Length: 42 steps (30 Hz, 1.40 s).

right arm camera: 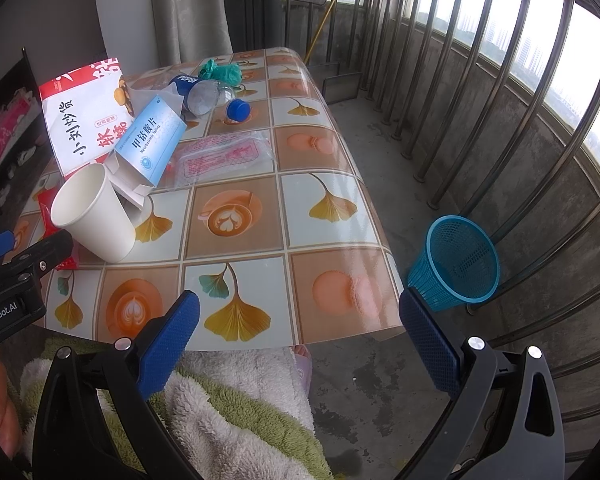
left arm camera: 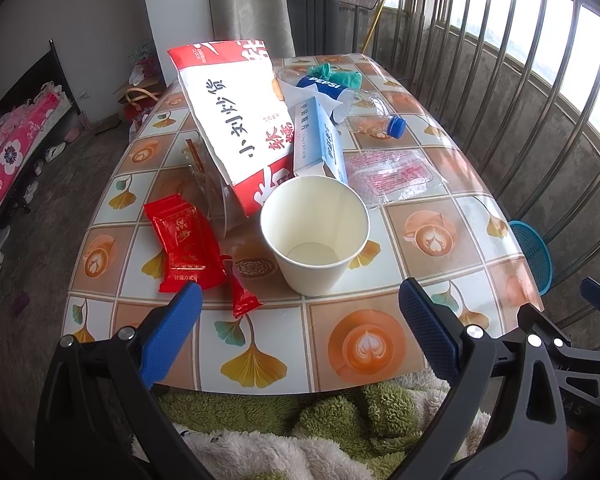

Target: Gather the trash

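Trash lies on the patterned table. A white paper cup stands upright nearest me. Behind it lean a red-and-white snack bag and a blue medicine box. Red wrappers lie at the left. A crushed Pepsi bottle with a blue cap, a green bag and a clear plastic wrapper sit farther back. My left gripper is open just short of the cup. My right gripper is open over the table's near right corner.
A blue mesh waste basket stands on the concrete floor right of the table, beside the metal railing. A green-and-white fleece lies below the table's near edge. A bed with pink bedding is at the far left.
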Tool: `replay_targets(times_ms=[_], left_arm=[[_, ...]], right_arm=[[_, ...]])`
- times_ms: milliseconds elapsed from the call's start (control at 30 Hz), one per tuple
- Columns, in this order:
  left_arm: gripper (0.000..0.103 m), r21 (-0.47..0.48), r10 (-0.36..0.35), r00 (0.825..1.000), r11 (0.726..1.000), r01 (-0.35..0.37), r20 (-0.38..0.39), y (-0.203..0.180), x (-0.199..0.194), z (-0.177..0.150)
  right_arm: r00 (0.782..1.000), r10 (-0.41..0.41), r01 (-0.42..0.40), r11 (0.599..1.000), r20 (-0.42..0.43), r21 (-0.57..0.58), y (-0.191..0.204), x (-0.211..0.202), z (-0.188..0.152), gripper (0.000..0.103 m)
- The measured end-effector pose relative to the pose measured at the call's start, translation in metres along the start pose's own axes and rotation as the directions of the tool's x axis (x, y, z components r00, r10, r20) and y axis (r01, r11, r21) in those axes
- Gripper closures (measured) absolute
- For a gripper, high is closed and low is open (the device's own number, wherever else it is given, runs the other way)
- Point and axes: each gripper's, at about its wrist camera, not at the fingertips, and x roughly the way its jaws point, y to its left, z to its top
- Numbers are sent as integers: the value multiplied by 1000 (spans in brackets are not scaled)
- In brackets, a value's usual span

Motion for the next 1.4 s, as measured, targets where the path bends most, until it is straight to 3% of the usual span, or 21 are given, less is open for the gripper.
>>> replay_targets(times_ms=[1167,1400], left_arm=[[9,-1,3,1000,1000,-4,-10,13,5,-3],[9,-7,24,999,1000,-24,34,17,2,2]], right_arm=[[1000,4,-4,1000,-4,11,-3,4,-2,6],[1000,7,-8,999,23,34,-5,6,3,6]])
